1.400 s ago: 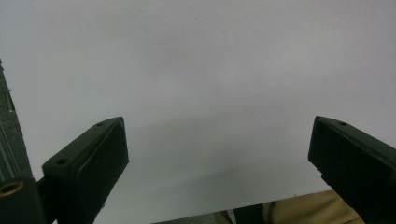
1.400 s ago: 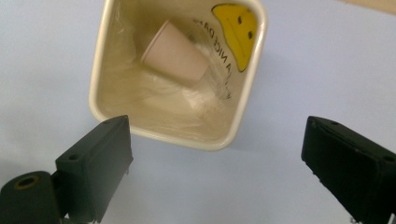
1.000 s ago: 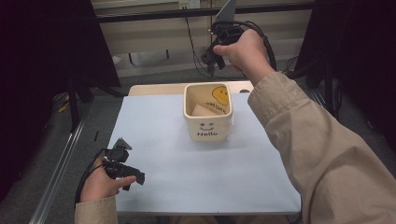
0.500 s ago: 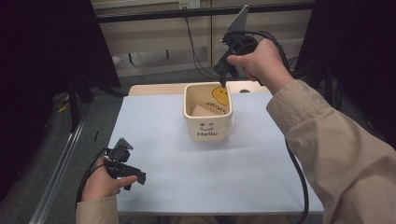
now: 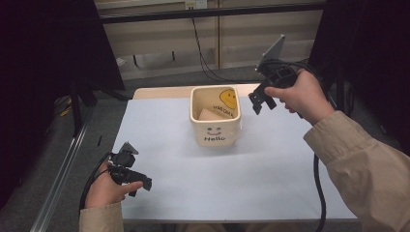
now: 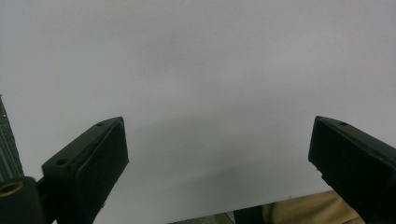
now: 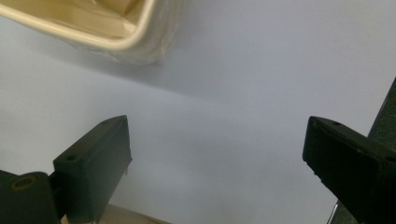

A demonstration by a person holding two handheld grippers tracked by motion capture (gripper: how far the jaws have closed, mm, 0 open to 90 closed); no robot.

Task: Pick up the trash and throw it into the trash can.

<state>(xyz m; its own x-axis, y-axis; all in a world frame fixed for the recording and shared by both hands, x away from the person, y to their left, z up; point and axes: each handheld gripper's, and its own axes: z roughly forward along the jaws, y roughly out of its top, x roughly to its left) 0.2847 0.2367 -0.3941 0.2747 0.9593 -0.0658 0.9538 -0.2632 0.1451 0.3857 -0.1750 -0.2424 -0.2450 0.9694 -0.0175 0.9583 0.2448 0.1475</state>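
I see the right gripper (image 5: 259,102) held up off the table, just right of the cream square pot (image 5: 215,116), level with its rim and not touching it. Its jaws stand wide apart, nothing between them; in the right gripper view they frame bare white sheet, with the pot's rim and one corner (image 7: 126,32) at the top left. The pot sits toward the far edge of the white sheet (image 5: 232,179), about midway between the left and right edges, smiley face and "Hello" on the near wall, a yellow smiley on the inside of the far wall. Something tan lies inside it; can't tell what. A strip of bare wooden table (image 5: 159,92) shows beyond the sheet's far edge. The left gripper (image 5: 138,182) is low at the near left corner of the sheet, well apart from the pot. Jaws apart there too, empty; the left gripper view has plain sheet between them and a bit of beige sleeve (image 6: 299,212) at the bottom.
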